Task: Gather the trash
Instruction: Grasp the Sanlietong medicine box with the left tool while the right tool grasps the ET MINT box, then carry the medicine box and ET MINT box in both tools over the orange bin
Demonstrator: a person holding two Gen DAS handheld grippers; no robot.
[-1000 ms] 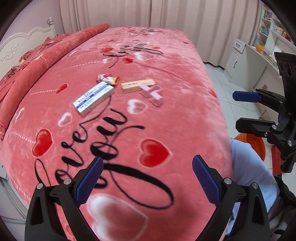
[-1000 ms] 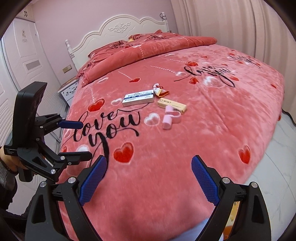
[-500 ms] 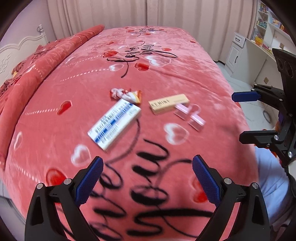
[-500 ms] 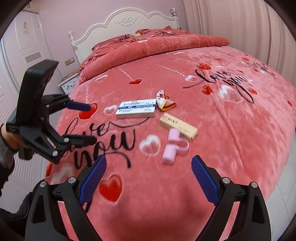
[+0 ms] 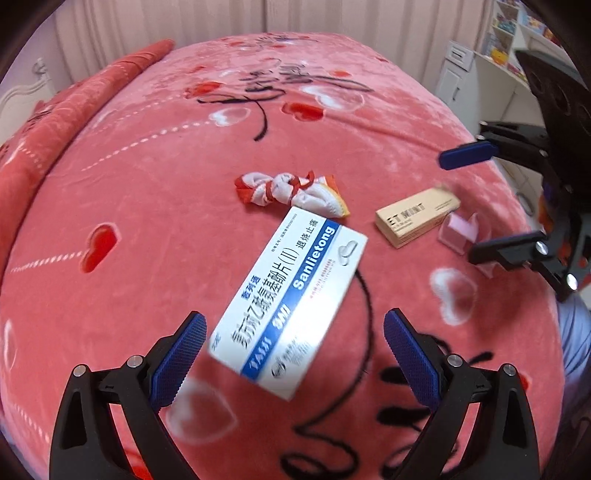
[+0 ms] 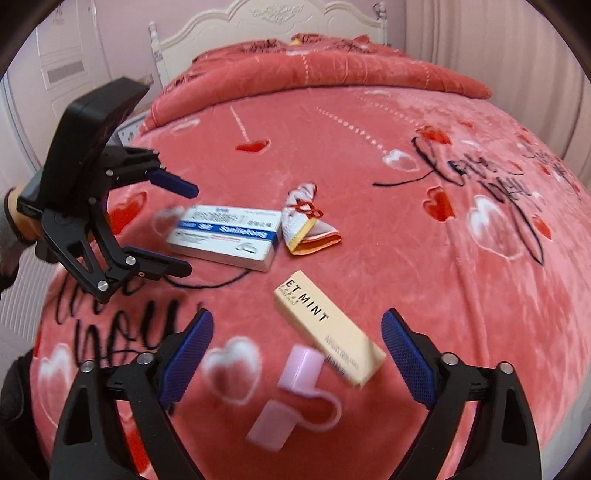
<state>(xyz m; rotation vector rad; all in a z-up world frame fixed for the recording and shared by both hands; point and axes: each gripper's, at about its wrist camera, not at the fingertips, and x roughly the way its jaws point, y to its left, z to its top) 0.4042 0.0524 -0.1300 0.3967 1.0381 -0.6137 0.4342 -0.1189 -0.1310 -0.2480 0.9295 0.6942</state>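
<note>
- The left gripper (image 5: pixel 291 350) hung over the bed (image 5: pixel 155 206), jaws spread wide and holding nothing; the near end of the white-and-blue box (image 5: pixel 291 295) lay between its blue pads (image 5: pixel 179 356) but apart from both.
- The right gripper (image 6: pixel 297 362) pointed down at the blanket with its jaws wide and closing a little; the beige box (image 6: pixel 327 325) and the pink clip (image 6: pixel 291 397) lay between its pads (image 6: pixel 186 356), touched by neither.
- In the right wrist view, the left gripper (image 6: pixel 177 229) showed from the side, a hand (image 6: pixel 20 218) behind it, its open fingers just left of the white-and-blue box (image 6: pixel 225 236).
- In the left wrist view, the right gripper (image 5: pixel 476 206) stood at the right edge, open around the far end of the beige box (image 5: pixel 417 218) and the pink clip (image 5: pixel 460 232).
- The trash lay grouped mid-bed: a crumpled wrapper (image 5: pixel 291 190) just beyond the white-and-blue box, touching or nearly touching its far corner; the beige box to the right of it, apart; the pink clip against the beige box's far end.
- A folded quilt (image 6: pixel 314 70) and a white headboard (image 6: pixel 266 22) stood at the bed's head.
</note>
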